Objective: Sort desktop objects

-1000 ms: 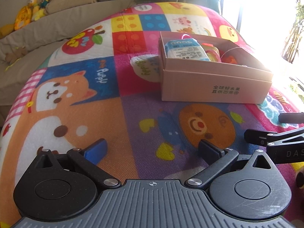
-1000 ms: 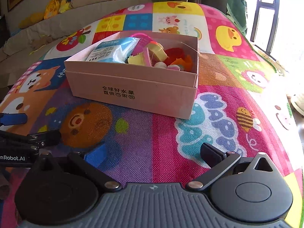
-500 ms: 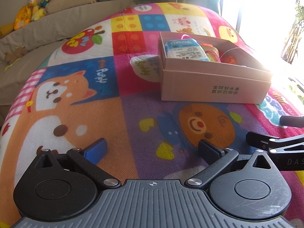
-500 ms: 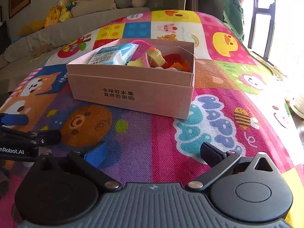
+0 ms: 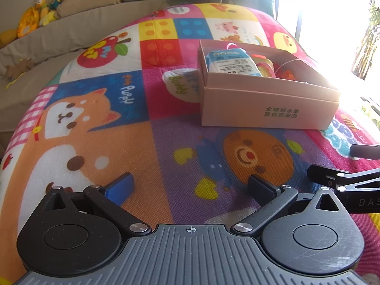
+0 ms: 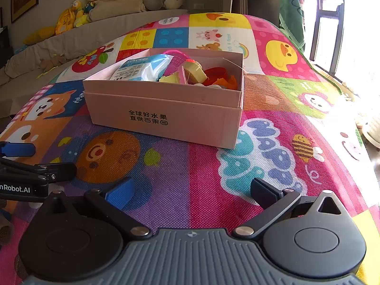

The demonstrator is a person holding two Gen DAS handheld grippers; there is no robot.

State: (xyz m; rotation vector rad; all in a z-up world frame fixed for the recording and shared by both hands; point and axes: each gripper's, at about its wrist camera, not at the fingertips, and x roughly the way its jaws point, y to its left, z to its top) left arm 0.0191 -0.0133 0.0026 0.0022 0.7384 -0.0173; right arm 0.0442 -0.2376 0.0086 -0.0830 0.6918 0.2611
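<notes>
Both tools, left tool (image 5: 190, 186) and right tool (image 6: 191, 191), stand spread and empty above the play mat (image 6: 190, 190). The pink box (image 6: 166, 111), centre frame, holds the sorted items. Judgement: sorting appears complete; withdraw clear of its walls.

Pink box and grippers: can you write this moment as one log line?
left gripper: open, empty | right gripper: open, empty | pink box: on mat, filled with toys

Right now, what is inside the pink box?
The pink box holds a blue-white packet, a pink basket, yellow and orange toy pieces. Anything beneath them is hidden.
</notes>
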